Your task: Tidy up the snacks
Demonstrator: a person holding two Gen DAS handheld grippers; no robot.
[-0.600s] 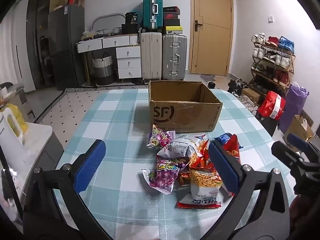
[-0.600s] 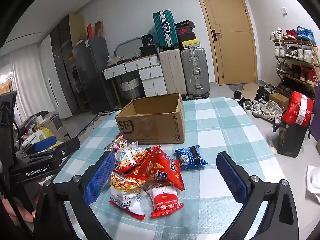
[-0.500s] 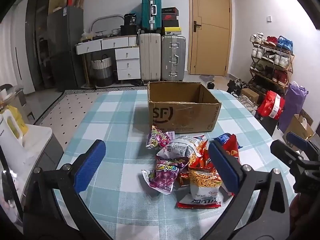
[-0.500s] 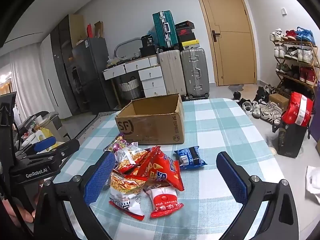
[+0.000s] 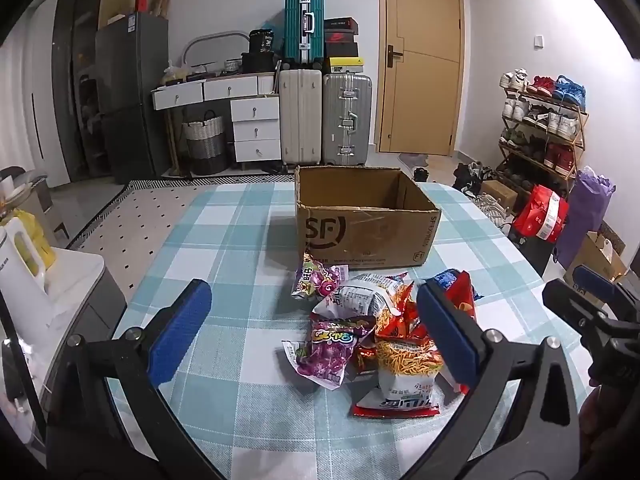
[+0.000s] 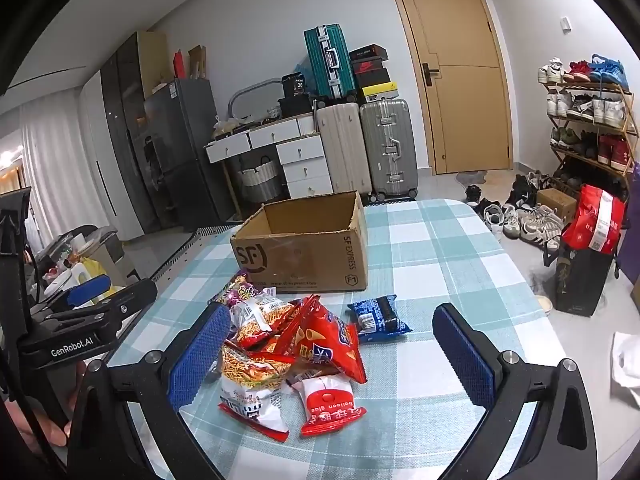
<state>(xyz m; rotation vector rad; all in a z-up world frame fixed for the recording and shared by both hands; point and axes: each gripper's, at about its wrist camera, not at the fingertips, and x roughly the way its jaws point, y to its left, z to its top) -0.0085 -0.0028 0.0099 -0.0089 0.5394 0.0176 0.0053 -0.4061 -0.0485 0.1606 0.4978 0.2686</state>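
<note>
Both tongs wide apart, nothing btw the pads: left tongs (image 5: 314, 334) & right tongs (image 6: 332, 356) hover over the near end of the table (image 6: 440, 248), angled down. Just past them a snack pile (image 6: 280, 344) lies on the checked cloth: noodle bag (image 5: 406, 376) nearest, purple candy bag (image 5: 332, 346) to its left, red chip bag (image 6: 324, 336) on top, blue pack (image 6: 380, 314) a bit apart to the right. Behind the pile, an open box (image 5: 364, 220) sits mid-table, touching no snack but the rear candy bag (image 5: 318, 280) at its base. Far back: suitcases (image 5: 324, 116), door (image 5: 420, 56), shoe rack (image 5: 540, 128).
</note>
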